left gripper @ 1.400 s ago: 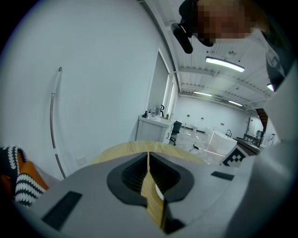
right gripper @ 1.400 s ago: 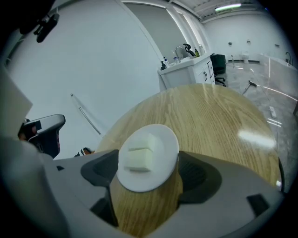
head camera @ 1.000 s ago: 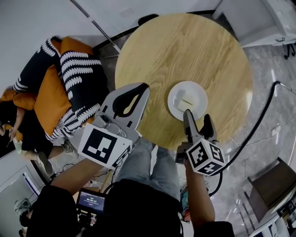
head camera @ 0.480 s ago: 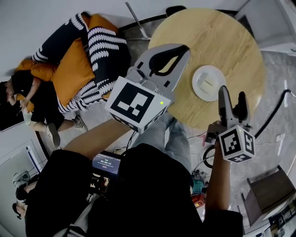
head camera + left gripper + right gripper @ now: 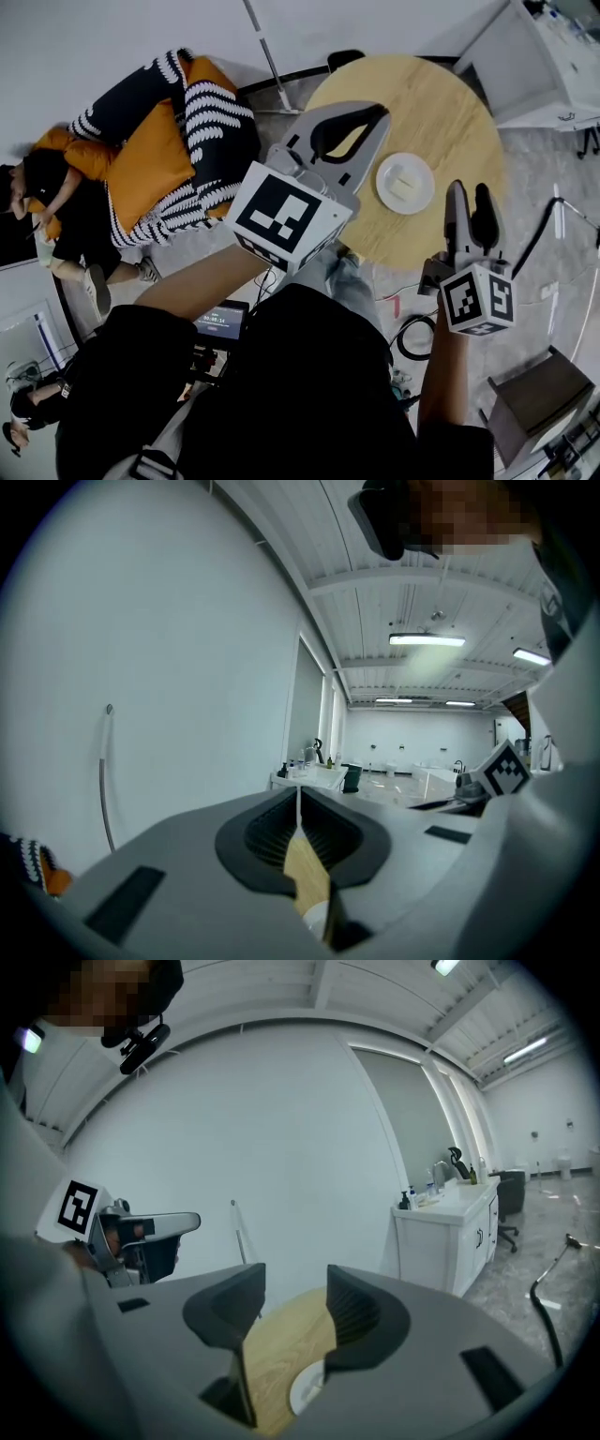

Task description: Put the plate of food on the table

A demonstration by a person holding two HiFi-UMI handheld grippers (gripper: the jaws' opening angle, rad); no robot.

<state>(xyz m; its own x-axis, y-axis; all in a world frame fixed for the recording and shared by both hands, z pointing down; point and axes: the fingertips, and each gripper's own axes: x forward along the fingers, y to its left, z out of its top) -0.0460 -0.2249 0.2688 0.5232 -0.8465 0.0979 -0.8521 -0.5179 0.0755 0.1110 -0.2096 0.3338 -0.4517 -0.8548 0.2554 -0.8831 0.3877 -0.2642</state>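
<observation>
A white plate (image 5: 405,183) with a pale piece of food rests on the round wooden table (image 5: 441,103), near its front edge. Both grippers hang high above the floor, nearer me than the plate. My left gripper (image 5: 379,112) is shut and empty; through its jaws I see a strip of table (image 5: 305,869). My right gripper (image 5: 472,199) is open to the plate's right. Its jaws have just been closing, with nothing between them. Between its fingers (image 5: 349,1299) the plate (image 5: 306,1389) shows far below.
A person lies on an orange and black-and-white striped beanbag (image 5: 169,141) on the floor at left. A white cabinet (image 5: 539,56) stands beyond the table at right. Cables (image 5: 417,337) lie on the floor near my feet. A dark chair (image 5: 534,389) stands at lower right.
Both grippers have lifted up and away from the table, and the plate has stayed on it. The right jaws stand narrower than before.
</observation>
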